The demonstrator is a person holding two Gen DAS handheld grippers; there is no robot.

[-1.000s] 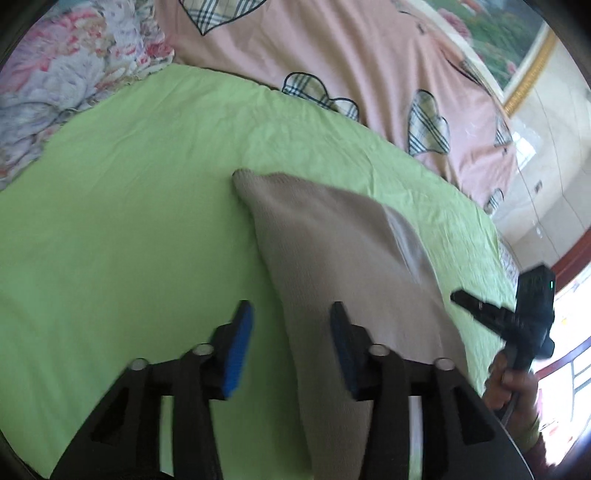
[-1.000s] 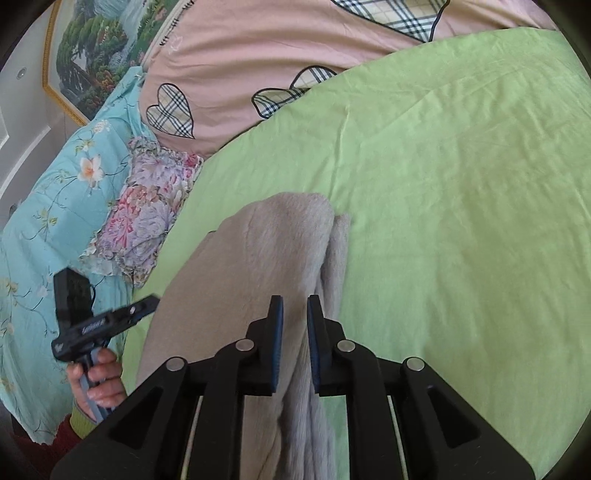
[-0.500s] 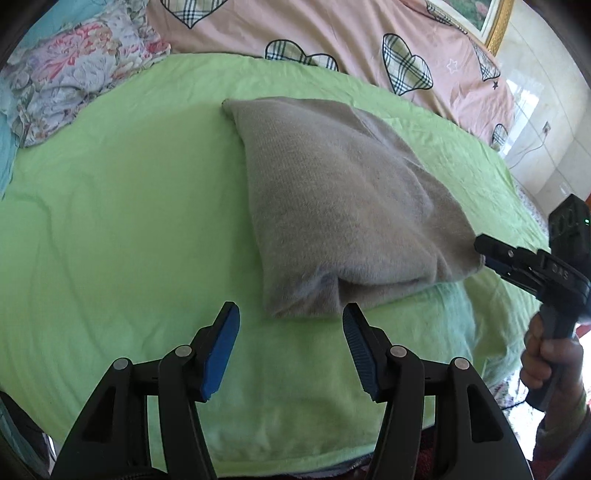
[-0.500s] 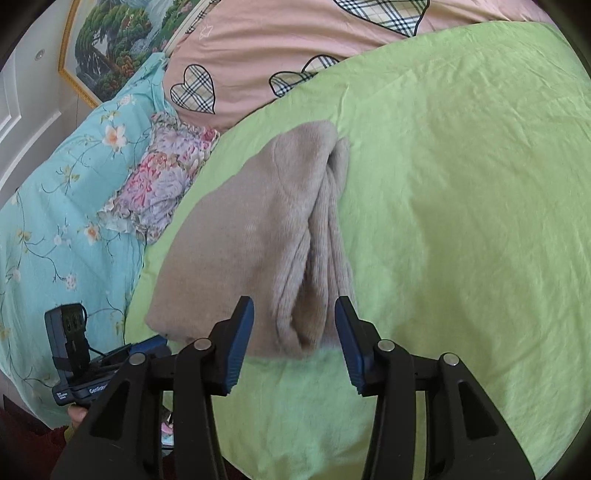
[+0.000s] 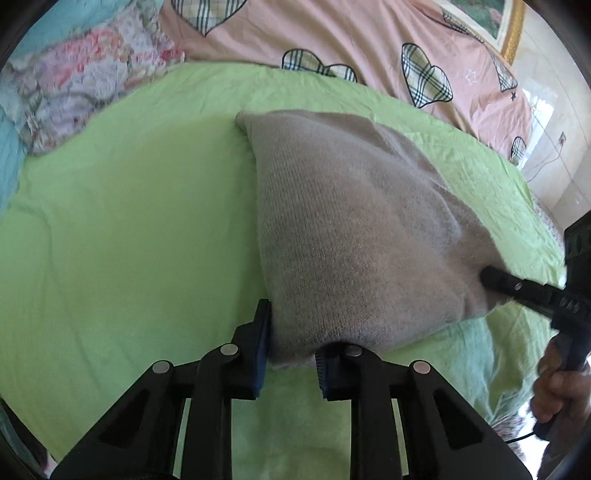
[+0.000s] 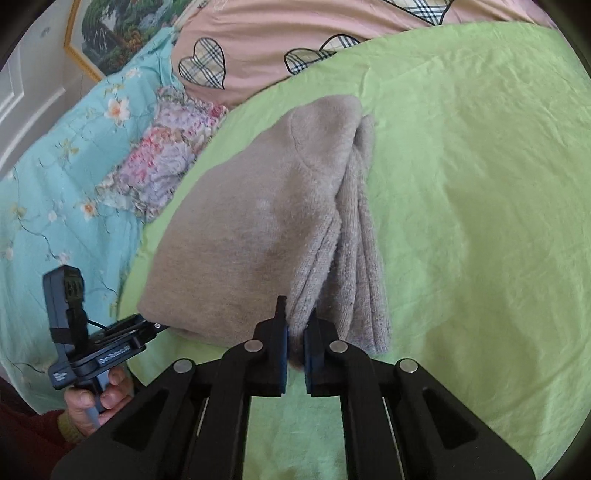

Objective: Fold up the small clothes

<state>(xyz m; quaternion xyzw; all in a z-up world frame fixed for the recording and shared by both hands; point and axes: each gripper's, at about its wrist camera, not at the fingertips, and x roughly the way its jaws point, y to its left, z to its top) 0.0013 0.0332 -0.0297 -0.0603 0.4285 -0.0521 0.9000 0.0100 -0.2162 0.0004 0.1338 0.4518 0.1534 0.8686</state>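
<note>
A folded beige knit sweater lies on the green sheet, its stacked folded edges along the right side. My left gripper has the near left corner of the sweater between its blue pads; the jaws are closing and the pads press on the knit. My right gripper is shut on the near right corner, with fabric pinched between its pads. Each gripper shows in the other's view: the right gripper at the sweater's right corner, the left gripper at its left corner.
A pink quilt with plaid hearts and a floral pillow lie beyond the sheet. Teal flowered bedding borders the left. A framed picture hangs on the wall. A person's hands hold the gripper handles.
Half a second ago both grippers stood open just short of the sweater's near edge. Both have moved forward onto its near corners and closed on them.
</note>
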